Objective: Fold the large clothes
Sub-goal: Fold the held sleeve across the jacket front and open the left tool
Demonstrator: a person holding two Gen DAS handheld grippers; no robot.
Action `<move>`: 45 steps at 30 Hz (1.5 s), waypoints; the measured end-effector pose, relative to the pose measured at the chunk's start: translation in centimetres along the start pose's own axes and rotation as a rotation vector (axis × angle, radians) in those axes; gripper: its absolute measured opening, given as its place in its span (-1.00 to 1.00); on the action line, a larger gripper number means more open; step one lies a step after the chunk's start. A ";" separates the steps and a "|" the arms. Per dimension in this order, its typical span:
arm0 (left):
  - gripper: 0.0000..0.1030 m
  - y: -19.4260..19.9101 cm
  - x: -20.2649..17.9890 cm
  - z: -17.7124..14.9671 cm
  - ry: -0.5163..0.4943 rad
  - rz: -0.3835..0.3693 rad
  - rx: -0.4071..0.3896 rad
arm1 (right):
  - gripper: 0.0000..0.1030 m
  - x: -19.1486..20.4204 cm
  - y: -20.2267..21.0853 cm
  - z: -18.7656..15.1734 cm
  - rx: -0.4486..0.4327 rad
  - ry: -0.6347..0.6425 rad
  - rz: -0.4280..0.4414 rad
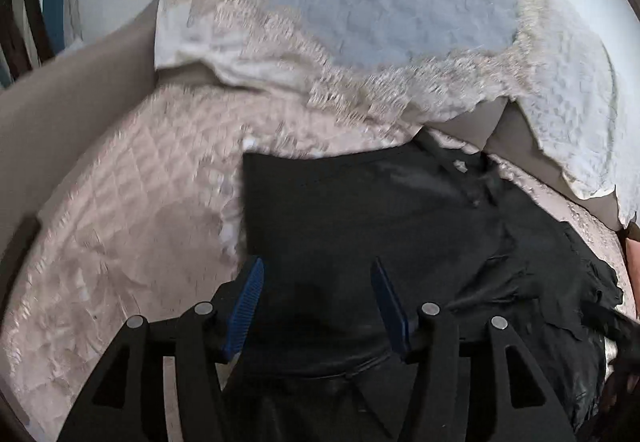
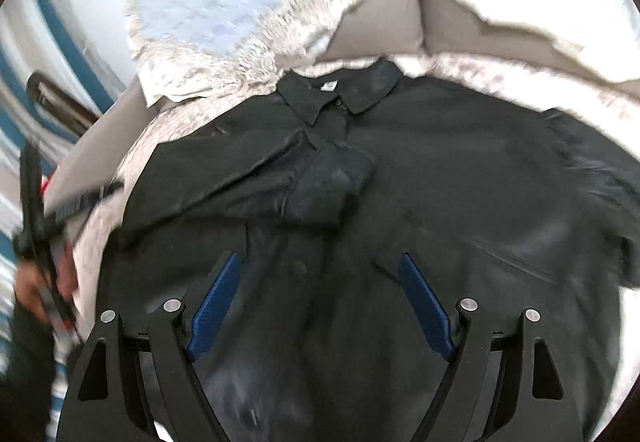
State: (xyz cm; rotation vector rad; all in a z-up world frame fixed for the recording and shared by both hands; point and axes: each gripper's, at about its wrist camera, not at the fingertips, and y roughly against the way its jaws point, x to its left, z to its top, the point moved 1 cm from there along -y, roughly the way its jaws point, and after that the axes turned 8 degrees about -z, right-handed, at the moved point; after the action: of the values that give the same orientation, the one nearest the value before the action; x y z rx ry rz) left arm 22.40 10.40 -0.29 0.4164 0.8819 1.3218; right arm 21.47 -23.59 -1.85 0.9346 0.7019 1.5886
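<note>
Left wrist view: the left gripper [image 1: 316, 270] hovers with jaws spread and nothing between them over the black collared shirt [image 1: 360, 209], lying on a quilted pink cover [image 1: 132, 209]. Right wrist view: the right gripper [image 2: 320, 266], also spread and unloaded, hangs above the shirt's front, 1 sleeve [image 2: 280, 177] folded across the chest.

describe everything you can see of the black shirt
The black shirt is a collared, buttoned garment of thin, slightly shiny fabric with a white neck label. It lies front up on the quilted pink cover, collar toward the lace-edged pillows. One sleeve is folded in across the chest; the other lies spread. Neither open gripper grips it.
</note>
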 end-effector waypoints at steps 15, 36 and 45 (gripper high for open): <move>0.01 -3.8 2.3 -2.3 -0.014 0.077 0.061 | -0.66 0.6 -7.8 3.1 0.126 0.018 -0.030; 0.06 1.5 0.1 -4.3 -0.068 0.113 0.019 | -0.15 -2.8 0.6 -0.6 -0.006 0.033 -0.051; 0.13 5.6 -8.4 -10.3 -0.175 -0.004 0.019 | 0.11 -8.6 9.2 -8.6 -0.089 -0.111 -0.096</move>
State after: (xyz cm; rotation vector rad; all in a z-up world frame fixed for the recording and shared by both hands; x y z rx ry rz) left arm 10.96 1.56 -0.04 0.5362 0.7489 1.2537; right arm 10.10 -33.64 -0.35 0.9026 0.5855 1.4602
